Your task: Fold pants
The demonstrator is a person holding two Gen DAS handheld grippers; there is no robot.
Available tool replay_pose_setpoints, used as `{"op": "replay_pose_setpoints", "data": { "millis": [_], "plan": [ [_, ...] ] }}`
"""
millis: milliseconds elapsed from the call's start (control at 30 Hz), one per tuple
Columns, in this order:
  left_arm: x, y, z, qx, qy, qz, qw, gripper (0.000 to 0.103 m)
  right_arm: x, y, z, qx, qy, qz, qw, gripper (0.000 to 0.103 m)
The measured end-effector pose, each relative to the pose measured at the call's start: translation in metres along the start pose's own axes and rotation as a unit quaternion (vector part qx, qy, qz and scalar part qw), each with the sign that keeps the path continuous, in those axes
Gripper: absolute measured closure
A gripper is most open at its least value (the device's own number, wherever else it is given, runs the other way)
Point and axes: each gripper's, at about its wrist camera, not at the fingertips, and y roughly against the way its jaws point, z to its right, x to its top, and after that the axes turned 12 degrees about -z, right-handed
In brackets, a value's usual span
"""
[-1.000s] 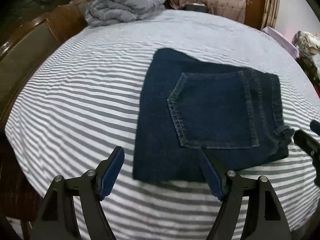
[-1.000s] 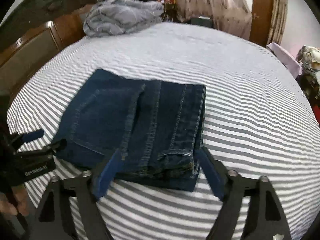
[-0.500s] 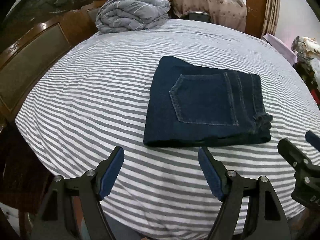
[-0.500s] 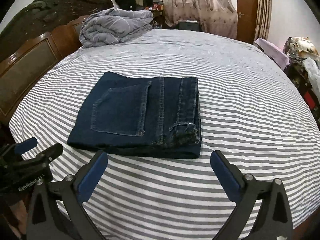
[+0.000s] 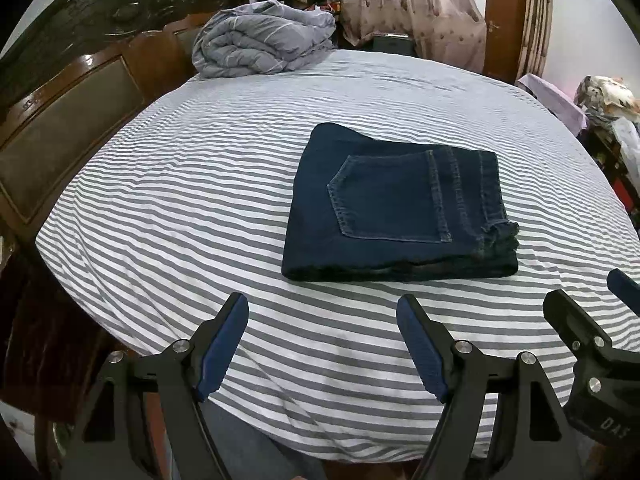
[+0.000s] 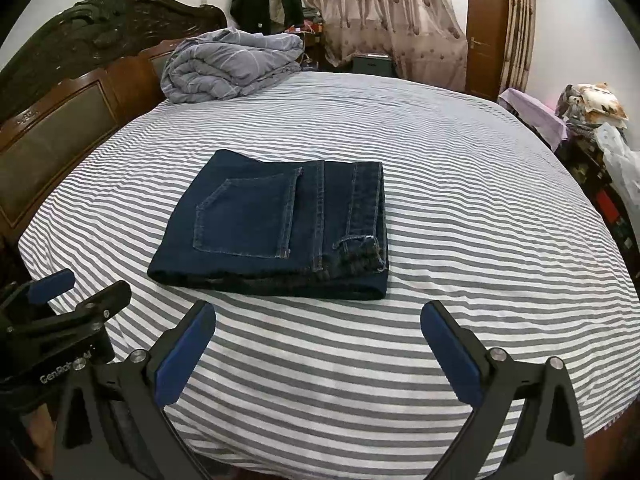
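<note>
- Your left gripper [image 5: 322, 344] hangs over the near edge of the bed [image 5: 160, 208] with its jaws apart and nothing between them; the pants lie beyond its tips, not touching.
- Your right gripper [image 6: 318, 346] stands wider apart, also empty, just short of the pants' near edge.
- The pants [image 6: 276, 228] lie folded into a compact block on the striped sheet, near the middle of the bed and towards your side, well apart from the quilt [image 6: 234, 64] by the headboard [image 6: 68, 92].
- The fold looks finished to me, so the main risk is disturbing it: a fingertip dipping forward could catch the thick near edge, or the frayed hem at the right corner, and drag the top layer open.
- The layers at that near edge look loosely stacked, so a nudge there could slide them askew.
- The block's long axis runs left to right across your view. The back pocket faces up, its point towards the left; the folded edge faces you.
</note>
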Motion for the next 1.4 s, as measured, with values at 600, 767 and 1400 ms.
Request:
{"op": "replay_pose_setpoints", "data": {
  "millis": [600,767,1400],
  "plan": [
    [-0.017,0.003,0.003,0.012,-0.014,0.003,0.9998,0.026,-0.009,0.005,-0.006,-0.007,0.004,0.000,1.000,0.001],
    [-0.017,0.001,0.004,0.018,-0.016,0.004,0.9997,0.026,-0.013,0.003,-0.010,-0.010,0.007,-0.004,1.000,0.001],
    [-0.016,0.001,0.006,0.019,-0.019,0.002,0.9996,0.026,-0.016,-0.002,-0.007,-0.009,0.008,-0.012,1.000,0.001]
  ]
}}
